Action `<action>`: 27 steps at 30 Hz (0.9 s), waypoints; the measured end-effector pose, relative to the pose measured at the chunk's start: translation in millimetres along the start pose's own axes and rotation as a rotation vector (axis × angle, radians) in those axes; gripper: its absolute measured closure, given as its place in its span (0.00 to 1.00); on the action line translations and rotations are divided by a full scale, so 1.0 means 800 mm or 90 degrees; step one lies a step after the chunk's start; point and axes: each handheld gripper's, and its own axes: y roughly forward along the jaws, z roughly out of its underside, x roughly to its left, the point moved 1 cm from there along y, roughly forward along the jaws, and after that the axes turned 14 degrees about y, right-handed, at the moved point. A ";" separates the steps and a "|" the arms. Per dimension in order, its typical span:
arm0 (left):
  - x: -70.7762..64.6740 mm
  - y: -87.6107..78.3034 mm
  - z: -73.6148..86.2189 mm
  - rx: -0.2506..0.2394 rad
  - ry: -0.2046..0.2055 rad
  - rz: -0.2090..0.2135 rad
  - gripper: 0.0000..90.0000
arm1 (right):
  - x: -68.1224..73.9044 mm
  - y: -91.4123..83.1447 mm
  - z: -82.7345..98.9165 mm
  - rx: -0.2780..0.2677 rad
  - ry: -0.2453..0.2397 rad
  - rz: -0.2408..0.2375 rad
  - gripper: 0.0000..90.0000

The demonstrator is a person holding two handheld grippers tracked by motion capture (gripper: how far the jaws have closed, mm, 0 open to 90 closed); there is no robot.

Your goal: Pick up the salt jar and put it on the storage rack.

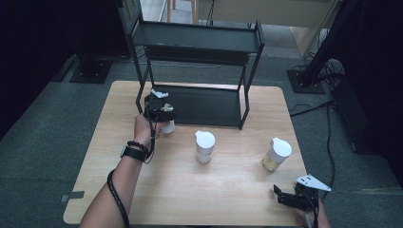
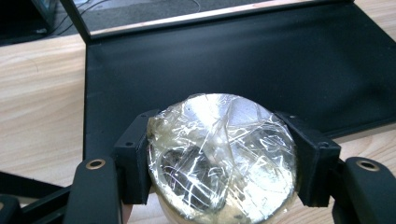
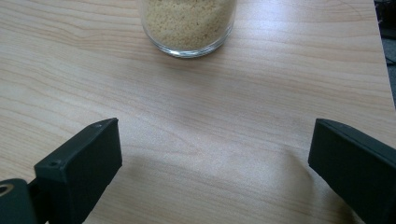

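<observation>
Your left gripper squeezes the wrapped jar by its sides, right at the black shelf. It's glass, slippery and breakable, so hold gently. Your right gripper is wide apart, holding nothing

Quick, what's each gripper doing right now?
Left gripper: shut on a jar topped with plastic wrap, by the black shelf.
Right gripper: open, holding nothing, above the table.

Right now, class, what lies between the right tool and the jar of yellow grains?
Only bare wooden table, in the right gripper view: nothing separates the open right tool from the jar.
</observation>
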 end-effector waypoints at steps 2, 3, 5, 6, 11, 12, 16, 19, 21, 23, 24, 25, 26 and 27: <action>0.000 0.000 -0.003 -0.004 0.002 -0.001 0.39 | 0.000 0.000 0.000 0.000 0.000 0.000 0.03; -0.001 0.000 -0.004 -0.004 0.003 0.000 0.39 | 0.000 0.000 0.000 0.000 0.000 0.000 0.03; 0.000 0.001 -0.007 -0.003 0.004 0.000 0.39 | 0.000 0.000 0.000 0.000 0.000 -0.001 0.03; 0.000 0.002 -0.008 -0.004 0.003 -0.001 0.39 | 0.000 0.000 0.000 0.000 0.000 -0.001 0.03; 0.005 0.009 -0.014 0.003 0.001 -0.004 0.39 | 0.000 0.000 0.000 0.000 0.001 -0.001 0.03; 0.005 0.010 -0.015 0.001 -0.001 -0.003 0.39 | 0.000 0.000 0.000 0.000 0.001 -0.001 0.03; 0.008 0.015 -0.019 0.004 -0.002 -0.005 0.39 | 0.000 0.000 0.000 0.001 0.001 -0.001 0.03; 0.011 0.020 -0.023 0.005 -0.005 -0.007 0.39 | 0.000 0.000 0.000 0.000 0.001 -0.001 0.03; 0.012 0.022 -0.026 0.005 -0.006 -0.010 0.39 | 0.000 0.000 0.000 0.000 0.001 -0.002 0.03; 0.014 0.025 -0.029 0.006 -0.003 -0.011 0.39 | 0.000 0.000 0.000 0.000 0.000 -0.002 0.03; 0.014 0.026 -0.030 0.005 -0.004 -0.013 0.39 | 0.000 0.000 0.000 0.000 0.001 -0.002 0.03; 0.015 0.028 -0.031 0.006 -0.004 -0.013 0.39 | 0.000 0.000 0.000 0.000 0.001 -0.002 0.03; 0.016 0.029 -0.032 0.007 -0.007 -0.014 0.39 | 0.000 0.000 0.000 0.001 0.001 -0.002 0.03; 0.017 0.031 -0.032 0.008 -0.009 -0.017 0.39 | 0.000 0.000 0.000 0.001 0.000 -0.003 0.03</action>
